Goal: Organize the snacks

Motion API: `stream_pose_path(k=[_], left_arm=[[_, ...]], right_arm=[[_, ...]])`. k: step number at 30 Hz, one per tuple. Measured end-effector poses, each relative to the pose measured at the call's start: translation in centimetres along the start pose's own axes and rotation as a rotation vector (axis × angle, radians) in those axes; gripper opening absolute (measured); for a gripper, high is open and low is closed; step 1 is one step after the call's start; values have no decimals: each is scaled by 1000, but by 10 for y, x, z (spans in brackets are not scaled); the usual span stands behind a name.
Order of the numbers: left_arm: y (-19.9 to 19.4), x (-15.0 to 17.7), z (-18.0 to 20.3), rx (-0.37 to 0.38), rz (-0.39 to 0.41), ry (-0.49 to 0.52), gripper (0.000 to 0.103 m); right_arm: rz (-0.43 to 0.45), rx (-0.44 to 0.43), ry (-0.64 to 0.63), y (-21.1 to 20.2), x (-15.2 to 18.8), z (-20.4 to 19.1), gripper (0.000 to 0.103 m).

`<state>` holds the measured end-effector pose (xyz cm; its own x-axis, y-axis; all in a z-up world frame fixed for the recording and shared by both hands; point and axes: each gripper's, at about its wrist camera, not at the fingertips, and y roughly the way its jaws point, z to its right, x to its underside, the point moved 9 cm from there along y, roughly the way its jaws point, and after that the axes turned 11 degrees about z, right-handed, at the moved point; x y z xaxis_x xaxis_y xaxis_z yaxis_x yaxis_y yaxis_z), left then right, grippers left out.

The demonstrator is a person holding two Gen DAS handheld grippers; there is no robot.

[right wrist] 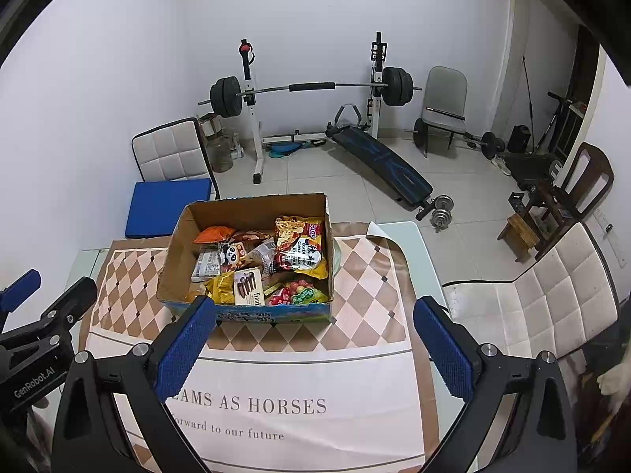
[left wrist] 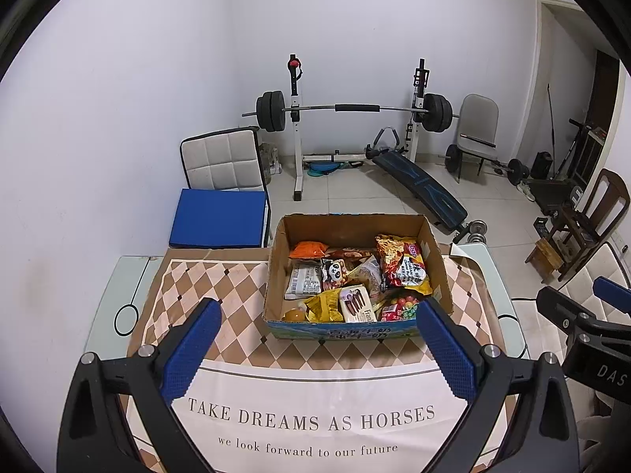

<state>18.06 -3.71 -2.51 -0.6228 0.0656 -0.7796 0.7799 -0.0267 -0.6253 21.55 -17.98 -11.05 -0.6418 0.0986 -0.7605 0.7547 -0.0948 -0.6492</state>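
Left wrist view: cardboard box (left wrist: 357,272) of snacks sits mid-worktop (left wrist: 118,283), straight ahead of left gripper (left wrist: 315,339) and left of right gripper (right wrist: 313,335), both jaws apart and empty.

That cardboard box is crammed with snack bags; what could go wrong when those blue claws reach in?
The snacks overlap loosely in the cardboard box, so pulling the big noodle bag might drag neighbours out. The crinkly yellow packet could slip from the left hand-held gripper. The box sits on a tablecloth over glass, so a push from the right hand-held gripper might slide both.
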Motion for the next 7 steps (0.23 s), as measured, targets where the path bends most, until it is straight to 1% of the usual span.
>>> stream_pose_path(k=[7], left_arm=[[-8,-5,3,0,7,4,101]], right_arm=[[-1,3,5,-1,1,1,102]])
